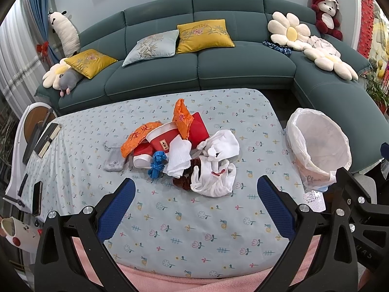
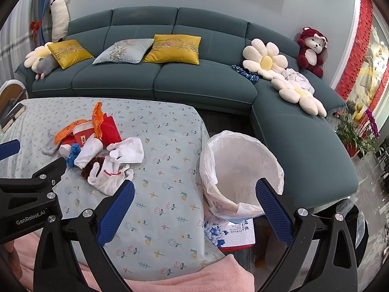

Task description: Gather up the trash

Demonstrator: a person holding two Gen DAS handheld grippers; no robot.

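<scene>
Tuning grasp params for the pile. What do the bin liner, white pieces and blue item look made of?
Bin liner: thin translucent white plastic film, glossy and crinkled, draped over the rim.
White pieces: soft woven or knit cloth, matte, limp folds; possibly thick paper towel.
Blue item: looks like crumpled ribbon or plastic strip, slightly shiny; hard to tell.

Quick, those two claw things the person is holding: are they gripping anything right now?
Left gripper: jaws wide open, holding nothing, above the table in front of the trash pile.
Right gripper: jaws wide open, holding nothing, near the lined bin.
</scene>
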